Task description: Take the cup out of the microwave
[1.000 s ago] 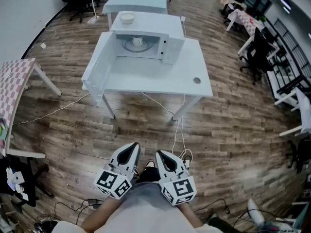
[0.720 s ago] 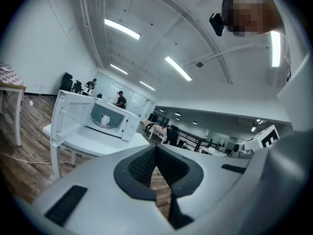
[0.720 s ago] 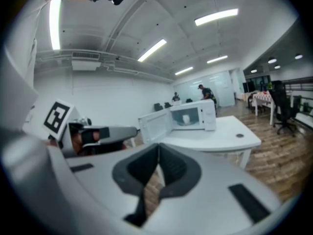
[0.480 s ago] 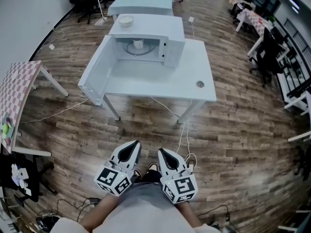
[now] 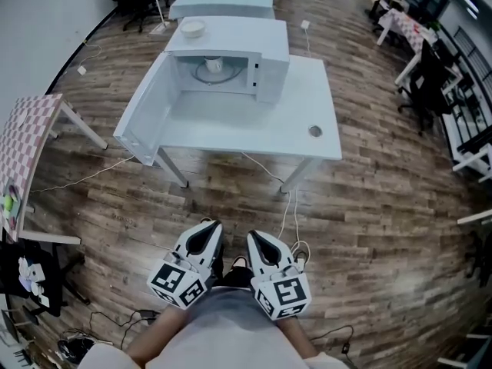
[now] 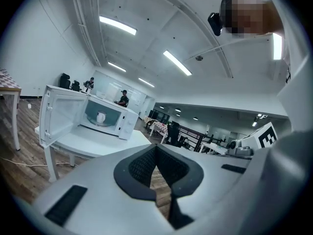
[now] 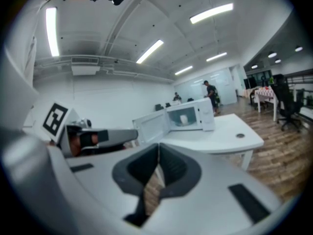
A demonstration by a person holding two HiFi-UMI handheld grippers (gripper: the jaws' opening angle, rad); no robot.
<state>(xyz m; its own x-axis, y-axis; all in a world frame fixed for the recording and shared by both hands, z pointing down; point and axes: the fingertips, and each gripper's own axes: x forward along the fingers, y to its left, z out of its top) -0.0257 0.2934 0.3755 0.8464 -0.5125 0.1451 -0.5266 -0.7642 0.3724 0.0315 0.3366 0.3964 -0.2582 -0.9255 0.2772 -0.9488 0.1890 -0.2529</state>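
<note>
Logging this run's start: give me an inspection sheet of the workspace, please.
Surface: white table, bare in front of the microwave.
Job's things: microwave door open; cup inside.
Clutter: bowl on top of the microwave.
Grippers: left gripper and right gripper both shut, empty, short of the table.
Cables: white cable trailing from the table onto the floor.
Surroundings: checkered table at left, office chairs at right.
</note>
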